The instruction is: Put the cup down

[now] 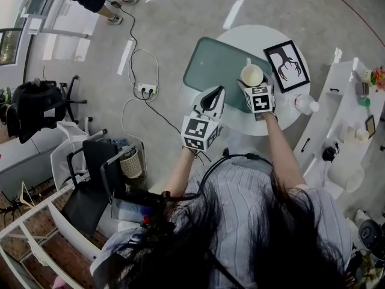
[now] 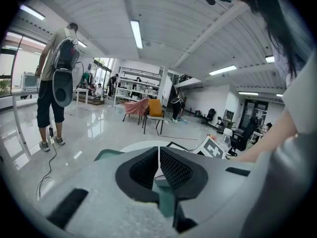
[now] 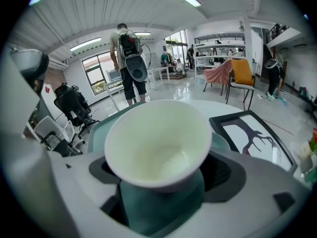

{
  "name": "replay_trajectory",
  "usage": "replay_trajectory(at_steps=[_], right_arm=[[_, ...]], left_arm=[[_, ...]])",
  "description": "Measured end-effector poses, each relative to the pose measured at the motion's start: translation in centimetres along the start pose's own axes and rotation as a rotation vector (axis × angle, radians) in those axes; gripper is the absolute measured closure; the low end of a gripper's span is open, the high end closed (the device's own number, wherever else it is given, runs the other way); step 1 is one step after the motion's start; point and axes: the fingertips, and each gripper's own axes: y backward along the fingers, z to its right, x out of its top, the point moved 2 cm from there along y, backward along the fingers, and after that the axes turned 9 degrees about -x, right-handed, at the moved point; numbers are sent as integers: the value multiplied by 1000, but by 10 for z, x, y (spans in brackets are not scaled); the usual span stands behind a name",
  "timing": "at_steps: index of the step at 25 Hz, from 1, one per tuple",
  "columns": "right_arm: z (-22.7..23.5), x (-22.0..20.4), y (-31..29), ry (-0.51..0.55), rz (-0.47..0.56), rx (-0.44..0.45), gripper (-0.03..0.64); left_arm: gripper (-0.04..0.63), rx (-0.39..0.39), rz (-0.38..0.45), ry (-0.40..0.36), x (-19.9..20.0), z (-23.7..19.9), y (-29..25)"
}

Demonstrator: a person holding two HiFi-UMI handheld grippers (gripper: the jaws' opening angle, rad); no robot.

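Observation:
A cream cup (image 1: 252, 75) (image 3: 158, 143) with an empty inside is held upright between the jaws of my right gripper (image 1: 250, 84) (image 3: 161, 180), above the green mat (image 1: 212, 65) on the round white table (image 1: 283, 116). Whether its base touches the mat I cannot tell. My left gripper (image 1: 212, 100) (image 2: 158, 170) hovers at the mat's near edge, left of the cup, jaws pressed together with nothing between them.
A framed black-and-white picture (image 1: 287, 65) (image 3: 252, 135) lies on the table right of the cup, and a clear bottle (image 1: 306, 104) stands near the table's right edge. A white shelf unit (image 1: 349, 125) stands further right. A power strip and cables (image 1: 146, 89) lie on the floor left.

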Motion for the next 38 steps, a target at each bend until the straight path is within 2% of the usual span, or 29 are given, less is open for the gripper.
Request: replay_trajectory(at_steps=[6, 14, 24, 38], right_arm=[[1, 6, 15, -45, 20, -9, 199], [-1, -7, 38, -79, -12, -27, 201], [-10, -4, 92, -188, 95, -37, 202], [-59, -10, 164, -175, 198, 58, 227]], left_arm=[[578, 3, 5, -4, 1, 5, 7], [577, 13, 10, -11, -3, 13, 22], [578, 4, 32, -31, -5, 35, 44], [577, 5, 64, -76, -18, 78, 95]])
